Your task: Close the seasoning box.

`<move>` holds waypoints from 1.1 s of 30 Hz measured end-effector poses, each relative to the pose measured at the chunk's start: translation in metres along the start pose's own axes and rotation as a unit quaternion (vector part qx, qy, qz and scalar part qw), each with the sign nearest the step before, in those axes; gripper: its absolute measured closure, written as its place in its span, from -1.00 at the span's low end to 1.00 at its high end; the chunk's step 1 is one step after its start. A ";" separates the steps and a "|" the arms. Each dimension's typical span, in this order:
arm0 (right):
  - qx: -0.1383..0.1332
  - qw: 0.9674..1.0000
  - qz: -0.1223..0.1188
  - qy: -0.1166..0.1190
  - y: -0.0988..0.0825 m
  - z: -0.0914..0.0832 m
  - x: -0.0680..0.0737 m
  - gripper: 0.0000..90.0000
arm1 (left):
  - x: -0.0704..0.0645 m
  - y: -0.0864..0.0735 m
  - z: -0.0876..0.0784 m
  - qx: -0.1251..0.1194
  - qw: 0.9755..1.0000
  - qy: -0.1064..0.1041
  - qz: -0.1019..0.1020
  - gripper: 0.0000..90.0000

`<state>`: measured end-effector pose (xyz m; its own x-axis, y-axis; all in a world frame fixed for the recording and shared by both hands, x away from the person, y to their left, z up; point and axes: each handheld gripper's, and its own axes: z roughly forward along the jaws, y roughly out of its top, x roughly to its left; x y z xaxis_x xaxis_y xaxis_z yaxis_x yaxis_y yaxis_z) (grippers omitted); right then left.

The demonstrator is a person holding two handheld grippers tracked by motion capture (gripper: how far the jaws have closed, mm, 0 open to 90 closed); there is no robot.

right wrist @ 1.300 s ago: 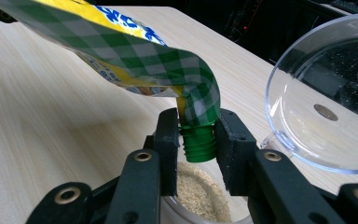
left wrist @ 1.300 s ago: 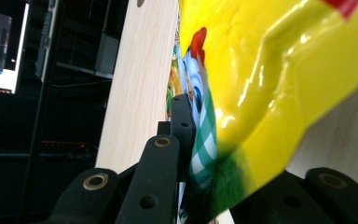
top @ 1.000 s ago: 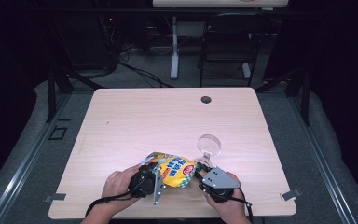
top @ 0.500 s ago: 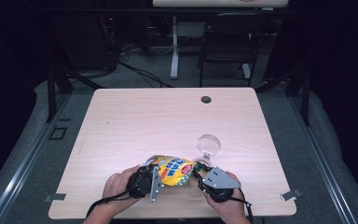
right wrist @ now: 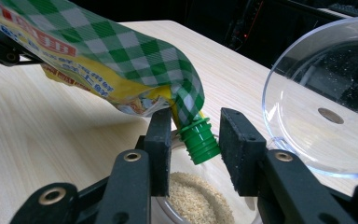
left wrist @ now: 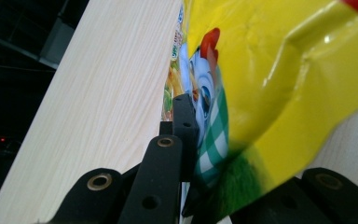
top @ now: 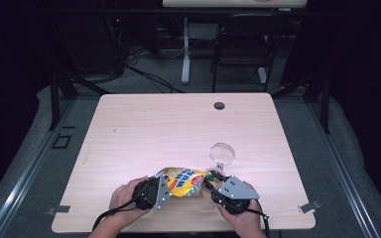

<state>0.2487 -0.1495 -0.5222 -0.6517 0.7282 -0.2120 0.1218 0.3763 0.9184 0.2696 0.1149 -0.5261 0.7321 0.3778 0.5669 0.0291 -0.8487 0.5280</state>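
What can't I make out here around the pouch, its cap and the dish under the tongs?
- Pouch ends: high view, covered by both tongs.
- Left tongs far pad: left gripper view, hidden behind the pouch.
- Green cap seal: right gripper view, too small to tell whether it is loosened.
- Dish of grains: right gripper view, cut off by the bottom edge and the right tongs.

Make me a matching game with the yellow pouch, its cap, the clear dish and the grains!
Things:
1. pouch
2. cap
3. clear dish
4. grains

Descriptions:
A. solid green
B. empty, see-through, tilted
C. yellow with green checks, pinched at one end by the left claw
D. pale heap in a bowl under the right claw

Pairs: 1-C, 2-A, 3-B, 4-D
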 end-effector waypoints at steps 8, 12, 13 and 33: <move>0.006 1.000 0.002 -0.007 -0.002 0.000 -0.002 0.34 | 0.005 -0.004 0.004 -0.001 0.999 -0.030 -0.034 0.95; 0.003 1.000 0.005 -0.009 -0.003 0.000 -0.003 0.31 | 0.008 -0.007 0.005 -0.007 0.997 -0.046 -0.056 0.95; 0.003 1.000 0.006 -0.008 -0.003 0.000 -0.003 0.31 | 0.009 -0.008 0.006 -0.008 0.997 -0.046 -0.062 0.95; 0.005 1.000 0.002 -0.008 -0.003 0.001 -0.002 0.35 | 0.021 -0.018 0.008 -0.033 0.989 -0.072 -0.125 0.96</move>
<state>0.2505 -0.1519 -0.5250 -0.6389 0.7391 -0.2134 0.1316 0.3784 0.9162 0.2893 0.1353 -0.5288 0.7976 0.5115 0.3197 0.1807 -0.7083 0.6824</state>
